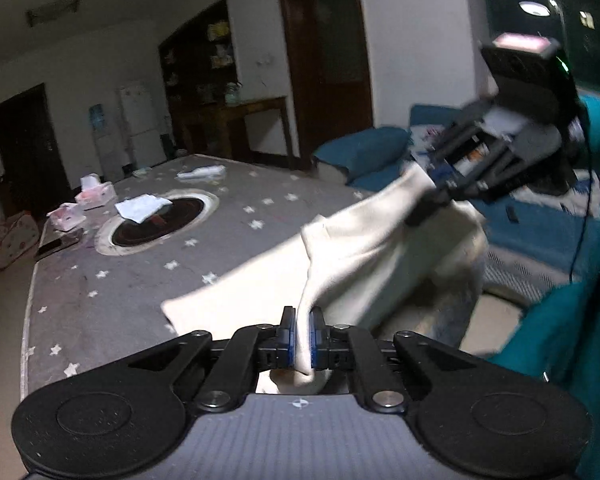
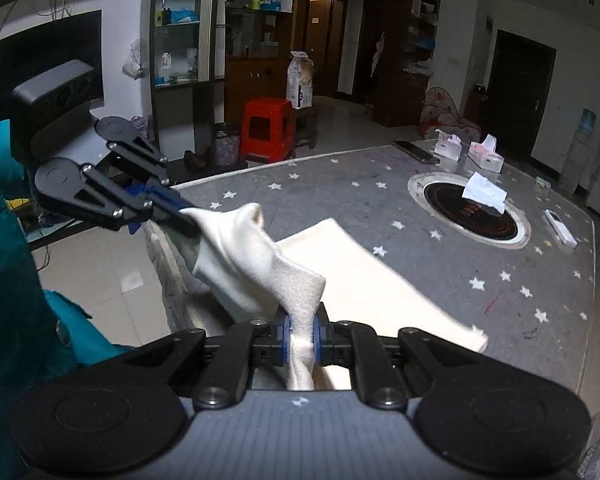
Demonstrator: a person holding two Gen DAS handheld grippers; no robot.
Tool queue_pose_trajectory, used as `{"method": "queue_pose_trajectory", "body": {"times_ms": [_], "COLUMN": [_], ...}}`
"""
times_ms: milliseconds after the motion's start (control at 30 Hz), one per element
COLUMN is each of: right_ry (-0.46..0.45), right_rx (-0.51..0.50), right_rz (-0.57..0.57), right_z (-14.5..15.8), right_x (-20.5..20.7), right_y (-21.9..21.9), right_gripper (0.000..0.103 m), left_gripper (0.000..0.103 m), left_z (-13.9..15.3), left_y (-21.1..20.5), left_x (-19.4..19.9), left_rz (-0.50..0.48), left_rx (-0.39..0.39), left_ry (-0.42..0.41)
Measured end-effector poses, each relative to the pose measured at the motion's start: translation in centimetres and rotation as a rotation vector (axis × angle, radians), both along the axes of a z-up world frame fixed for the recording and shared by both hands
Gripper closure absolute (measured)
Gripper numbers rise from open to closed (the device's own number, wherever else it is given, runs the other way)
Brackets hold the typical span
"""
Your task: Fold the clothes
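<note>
Over near edge of grey star-patterned tablecloth [image 1: 140, 272]: cream knit garment [image 1: 356, 260] held stretched, lower part draped on cloth. Left gripper [image 1: 303, 334] clamped on bunched fabric; right gripper [image 2: 300, 334] likewise. Red plastic stool [image 2: 266, 130] seen only in right view.

Pretty clearly someone's home, a living/dining room combo. There's a big table with a grey star-print cover [image 2: 440, 280] and a built-in round cooktop [image 2: 470, 210], tissue boxes [image 2: 486, 154] on it, a blue sofa [image 1: 364, 152] at the right of the left-wrist view, a white fridge [image 1: 138, 124], glass-front shelves [image 2: 188, 32], a red plastic stool [image 2: 266, 130], and dark wooden doors [image 1: 324, 52].
</note>
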State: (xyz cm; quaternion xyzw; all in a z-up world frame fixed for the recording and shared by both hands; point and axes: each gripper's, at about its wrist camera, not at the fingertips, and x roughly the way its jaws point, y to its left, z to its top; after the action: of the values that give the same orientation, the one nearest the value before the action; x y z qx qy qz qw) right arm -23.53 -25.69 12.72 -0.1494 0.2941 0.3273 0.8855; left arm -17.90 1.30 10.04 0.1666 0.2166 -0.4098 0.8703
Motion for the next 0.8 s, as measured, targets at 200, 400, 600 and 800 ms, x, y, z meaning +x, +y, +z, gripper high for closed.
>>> {"method": "queue_pose_trajectory", "body": {"times_ms": [200,400,600,800], "right_ry": [-0.024,-0.052,-0.031,0.019], "right_rx": [-0.011,-0.048,-0.101,-0.054], "right_rz": [-0.018,-0.041,-0.084,-0.179], "right_z": [0.8,0.8,-1.9,-6.4], "right_x": [3.7,8.1,13.6,17.4], "right_y": [-0.4,-0.6,-0.5,-0.4], "right_gripper": [0.094,0.094,0.094,0.090], "left_gripper": [0.096,0.096,0.096,0.096], "left_z": [0.2,-0.7,-3.5,-6.8], "left_y": [-1.2,-2.6,-4.5,-5.0], "left_x": [4.3,10.1,15.9,18.7], "left_rz": [0.056,0.102,0.195,0.299], "left_rx": [-0.037,-0.041,-0.019,-0.014], "left_ry": [0.006,0.040,0.106,0.185]}}
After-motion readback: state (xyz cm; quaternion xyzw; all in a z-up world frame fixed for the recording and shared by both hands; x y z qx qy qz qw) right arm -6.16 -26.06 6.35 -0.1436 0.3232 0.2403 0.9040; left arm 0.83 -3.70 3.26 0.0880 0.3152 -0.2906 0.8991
